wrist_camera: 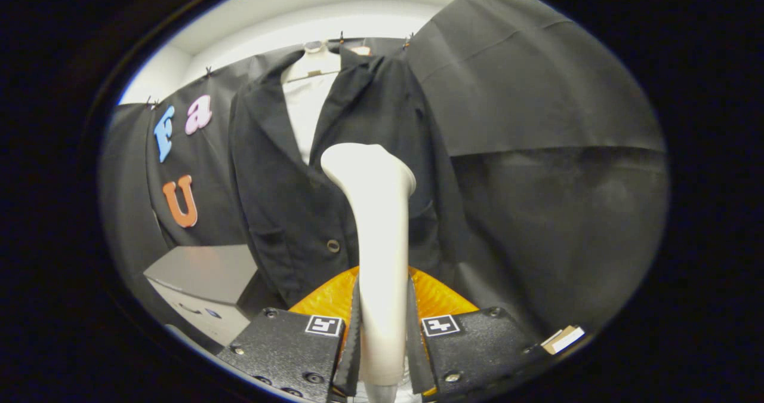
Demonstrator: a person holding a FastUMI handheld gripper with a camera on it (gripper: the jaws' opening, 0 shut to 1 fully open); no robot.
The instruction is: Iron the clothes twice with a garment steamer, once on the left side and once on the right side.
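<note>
Recording booth set up for a garment-care task.
Black cloth walls (pixel 537 92) are clipped along their top edge below a white ceiling (pixel 334 9). A black button-front jacket (pixel 286 200) hangs over a white mannequin torso (pixel 307 98) against the cloth. A grey-topped white cabinet (pixel 203 271) stands beside it.

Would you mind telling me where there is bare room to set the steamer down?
The grey tabletop, left of the jacket hem, looks bare. Ahead it is crowded: the tool is shut on the steamer, whose head sits close before the jacket.
</note>
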